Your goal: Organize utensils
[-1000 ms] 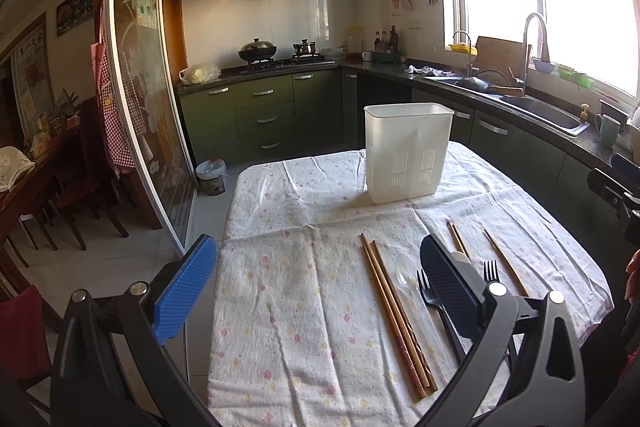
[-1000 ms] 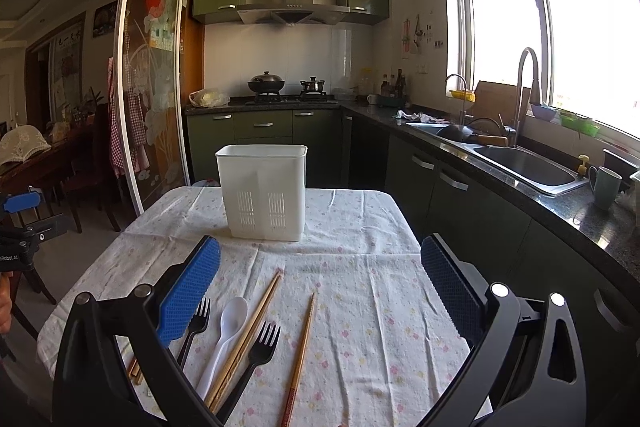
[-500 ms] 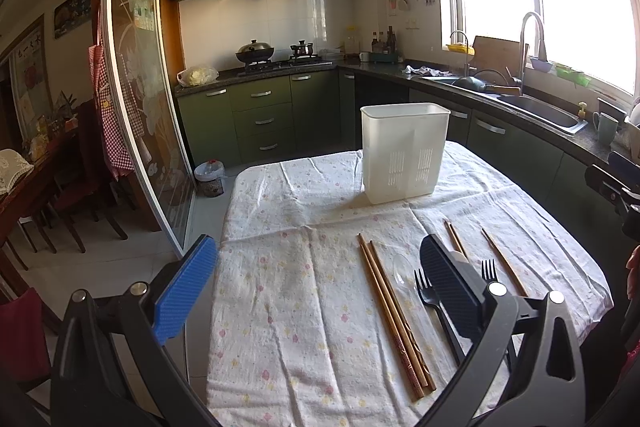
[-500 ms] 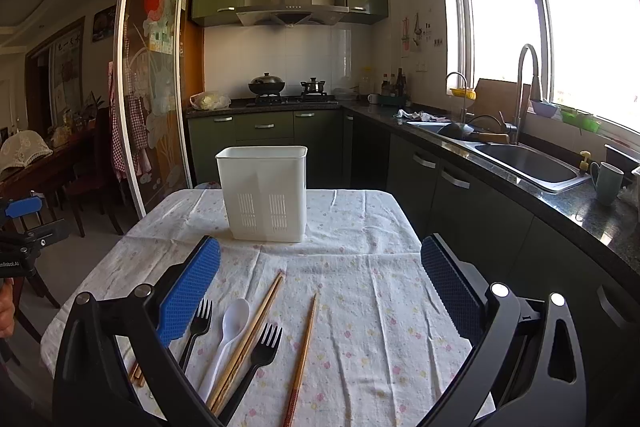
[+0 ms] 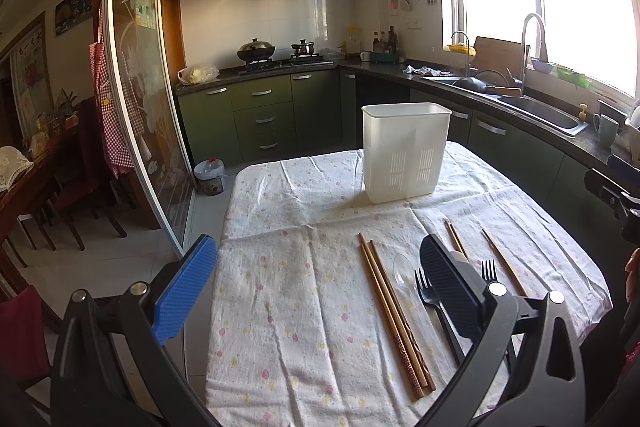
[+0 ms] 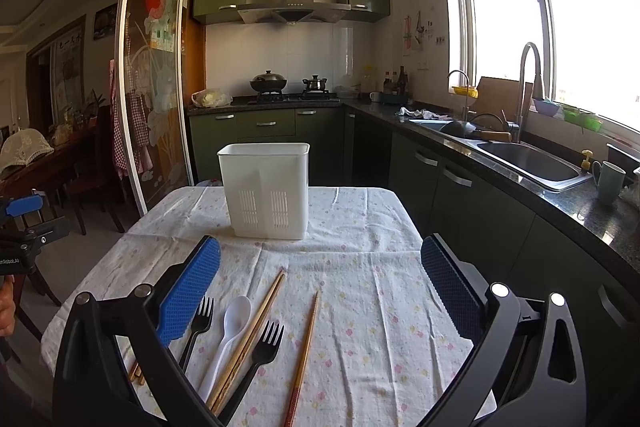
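A white slotted utensil holder stands upright at the far part of the table. Near me lie brown chopsticks, another single chopstick, two black forks, a white spoon and a clear spoon. My left gripper is open and empty above the table's near left part. My right gripper is open and empty above the utensils.
The table wears a flowered white cloth. A dark counter with sink and a green mug runs along the right. A glass sliding door and chairs stand to the left. The other gripper shows at the left edge.
Both views have shifted only slightly; the holder sits a touch lower and nearer in the right wrist view. Nothing was grasped or moved on the table.
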Action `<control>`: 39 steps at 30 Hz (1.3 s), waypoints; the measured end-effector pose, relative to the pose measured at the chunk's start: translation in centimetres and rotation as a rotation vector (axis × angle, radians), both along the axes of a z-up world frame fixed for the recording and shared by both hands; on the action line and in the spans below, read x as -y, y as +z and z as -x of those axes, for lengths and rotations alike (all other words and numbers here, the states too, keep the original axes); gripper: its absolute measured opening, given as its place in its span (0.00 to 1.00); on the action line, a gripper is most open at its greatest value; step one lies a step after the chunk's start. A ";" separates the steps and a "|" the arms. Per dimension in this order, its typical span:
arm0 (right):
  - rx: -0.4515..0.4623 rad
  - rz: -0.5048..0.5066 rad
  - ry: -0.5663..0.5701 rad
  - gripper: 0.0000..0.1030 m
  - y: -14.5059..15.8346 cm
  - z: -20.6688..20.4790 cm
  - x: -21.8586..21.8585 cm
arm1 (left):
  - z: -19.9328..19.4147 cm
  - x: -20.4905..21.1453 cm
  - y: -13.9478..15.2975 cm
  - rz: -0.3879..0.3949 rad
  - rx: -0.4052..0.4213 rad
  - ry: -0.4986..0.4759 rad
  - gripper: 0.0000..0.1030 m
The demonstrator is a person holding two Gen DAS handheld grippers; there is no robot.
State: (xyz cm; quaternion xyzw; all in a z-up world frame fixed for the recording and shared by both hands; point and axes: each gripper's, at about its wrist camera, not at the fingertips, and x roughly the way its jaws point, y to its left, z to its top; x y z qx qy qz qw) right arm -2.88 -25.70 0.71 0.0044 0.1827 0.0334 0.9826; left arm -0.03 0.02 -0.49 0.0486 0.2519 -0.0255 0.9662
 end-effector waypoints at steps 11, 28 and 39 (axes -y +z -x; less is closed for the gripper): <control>-0.006 0.001 0.001 0.96 -0.3 -0.3 -0.2 | 0.0 0.0 0.0 0.001 -0.002 -0.002 0.94; -0.020 -0.003 0.002 0.96 -0.6 -0.6 0.0 | -0.1 0.5 -0.2 0.009 -0.021 -0.018 0.94; -0.122 -0.038 -0.042 0.96 -1.4 -1.3 2.7 | -4.7 5.5 -1.0 0.100 -0.424 -0.184 0.94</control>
